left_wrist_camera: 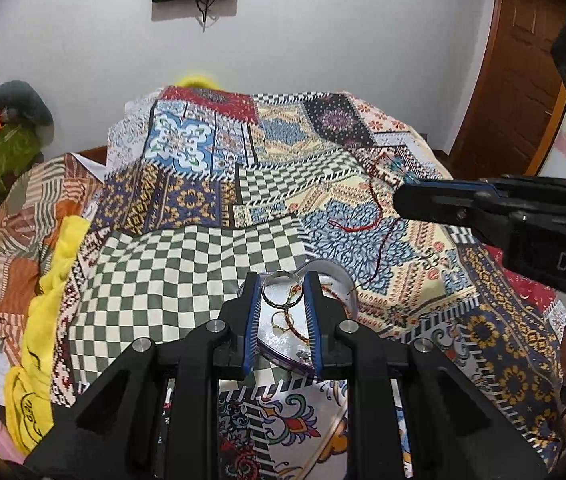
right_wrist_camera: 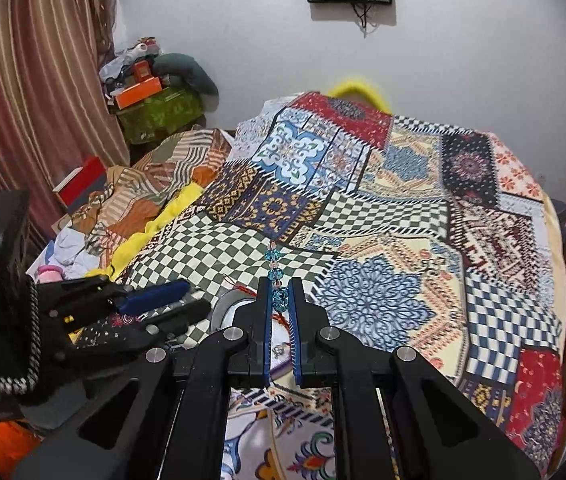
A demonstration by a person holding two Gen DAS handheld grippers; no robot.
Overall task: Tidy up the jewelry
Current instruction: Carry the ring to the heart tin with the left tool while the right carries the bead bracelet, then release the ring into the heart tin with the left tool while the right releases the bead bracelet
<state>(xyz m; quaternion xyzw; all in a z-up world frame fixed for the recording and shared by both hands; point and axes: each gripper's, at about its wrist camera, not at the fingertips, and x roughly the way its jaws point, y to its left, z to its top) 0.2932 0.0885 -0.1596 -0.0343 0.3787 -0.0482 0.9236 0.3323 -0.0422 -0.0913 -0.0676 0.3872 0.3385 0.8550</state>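
Observation:
My left gripper [left_wrist_camera: 281,280] is shut on a small silver ring [left_wrist_camera: 281,294], which spans the gap between both blue pads. Just beneath it a clear heart-shaped box [left_wrist_camera: 337,276] with a mirrored bottom lies on the bedspread, with thin gold-brown chains [left_wrist_camera: 289,322] inside. My right gripper [right_wrist_camera: 279,284] is shut on a strand of blue crystal beads [right_wrist_camera: 280,299] that sticks out past its tips. In the left wrist view the right gripper [left_wrist_camera: 399,196] hovers right of the box, and the strand's red thread [left_wrist_camera: 377,210] trails down to the cloth. The left gripper [right_wrist_camera: 197,296] shows at the left of the right wrist view.
A patchwork bedspread [left_wrist_camera: 203,264] covers the bed. A yellow cloth [left_wrist_camera: 49,300] runs along its left edge, beside rumpled striped bedding [right_wrist_camera: 155,184]. A green box with clutter [right_wrist_camera: 159,112] and a striped curtain [right_wrist_camera: 35,92] stand at the left. A wooden door [left_wrist_camera: 523,80] is at the right.

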